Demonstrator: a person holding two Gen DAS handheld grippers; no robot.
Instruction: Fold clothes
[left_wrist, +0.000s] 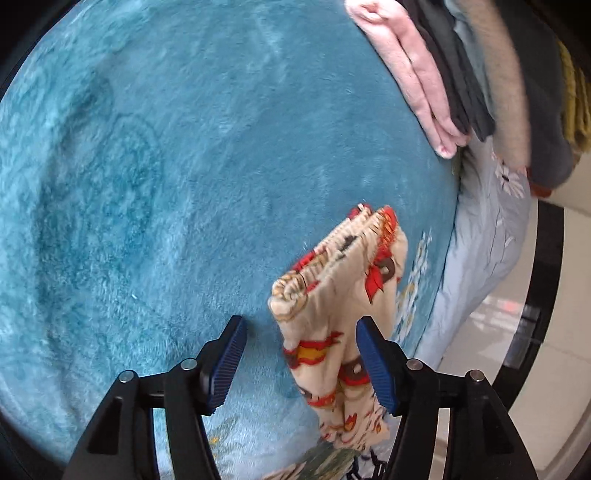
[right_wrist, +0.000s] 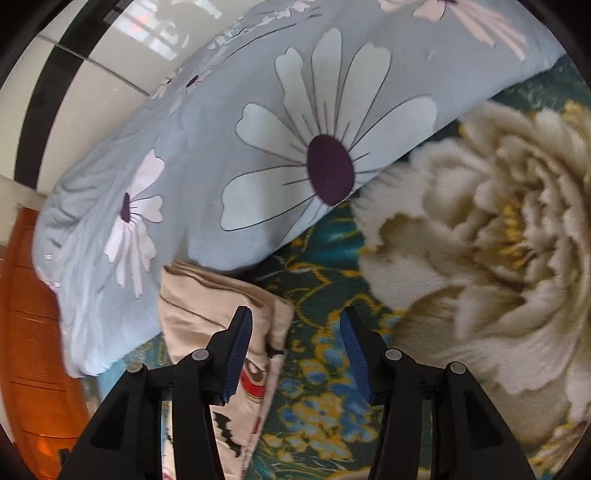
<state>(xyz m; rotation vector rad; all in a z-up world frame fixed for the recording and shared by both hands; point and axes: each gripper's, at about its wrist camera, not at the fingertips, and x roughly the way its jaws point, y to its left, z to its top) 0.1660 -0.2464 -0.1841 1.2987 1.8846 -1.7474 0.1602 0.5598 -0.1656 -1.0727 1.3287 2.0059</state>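
One cream printed garment (left_wrist: 332, 295) with red and yellow figures lies folded just ahead of the left hand-held gripper (left_wrist: 301, 360), partly between its two blue pads. One teal plush blanket (left_wrist: 166, 184) spreads under it. Farther ahead and to the right of that hand-held gripper sits one stack of folded clothes (left_wrist: 443, 81); in it one pink piece and at least two dark pieces can be told, the rest is too blurred to count. Ahead of the right hand-held gripper (right_wrist: 295, 354) lies one pale blue pillow (right_wrist: 258, 147) printed with several daisies.
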